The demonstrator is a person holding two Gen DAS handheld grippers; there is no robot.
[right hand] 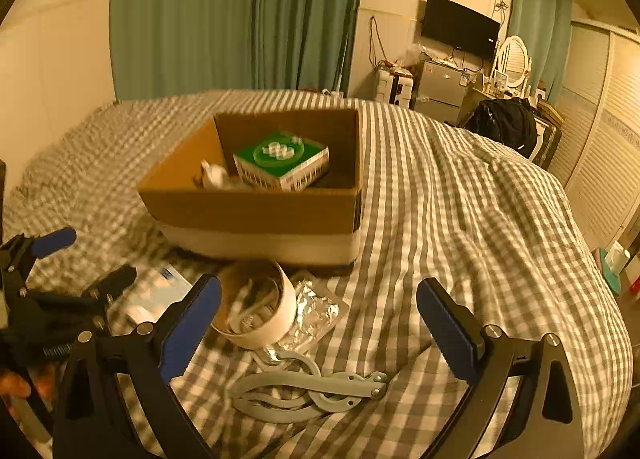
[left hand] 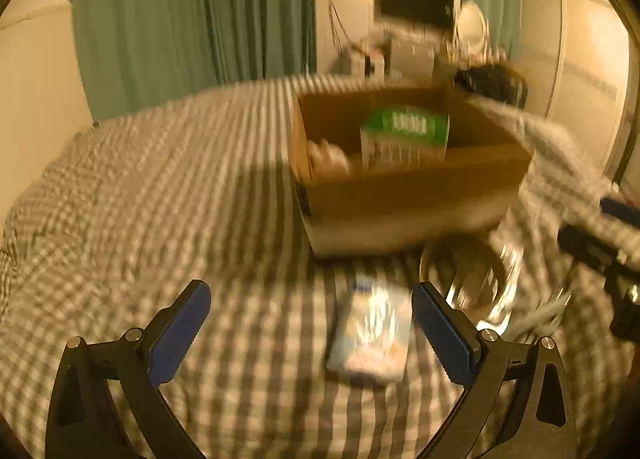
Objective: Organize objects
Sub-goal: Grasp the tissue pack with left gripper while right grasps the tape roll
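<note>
- Blur smears the whole left wrist view; the packet (left hand: pixel 370 333) on the bed (left hand: pixel 160 187) between the left gripper's (left hand: pixel 310 323) fingers shows only as a pale blue-and-white shape, its print unreadable.
- Left gripper: jaws spread wide, holding nothing, the packet lying below and between them, nearer the right finger.
- Right gripper (right hand: pixel 318 321): jaws spread wide, empty, above the checked bedcover.
- Box (right hand: pixel 256 215) of brown card stands on the bed, open at the top; inside, a green carton (right hand: pixel 282 161) leans tilted, and a pale thing (right hand: pixel 214 175) beside it is too indistinct to name.
- Box's near wall hides the bottoms of both things inside.
- Tape roll (right hand: pixel 260 305) lies just in front of the box, partly behind the right gripper's left finger; what sits in its hollow is unclear.
- Foil blister pack (right hand: pixel 316 309) touches the roll, partly tucked under it.
- Grey tool (right hand: pixel 304 389) of hinged plastic lies nearest the right gripper, clear of the box.
- Curtain (right hand: pixel 240 15), TV (right hand: pixel 460 27), mirror (right hand: pixel 514 57) and black bag (right hand: pixel 504 123) stand well beyond the bed.
- A fingertip (right hand: pixel 14 385) shows at the right view's left edge, cut off.
</note>
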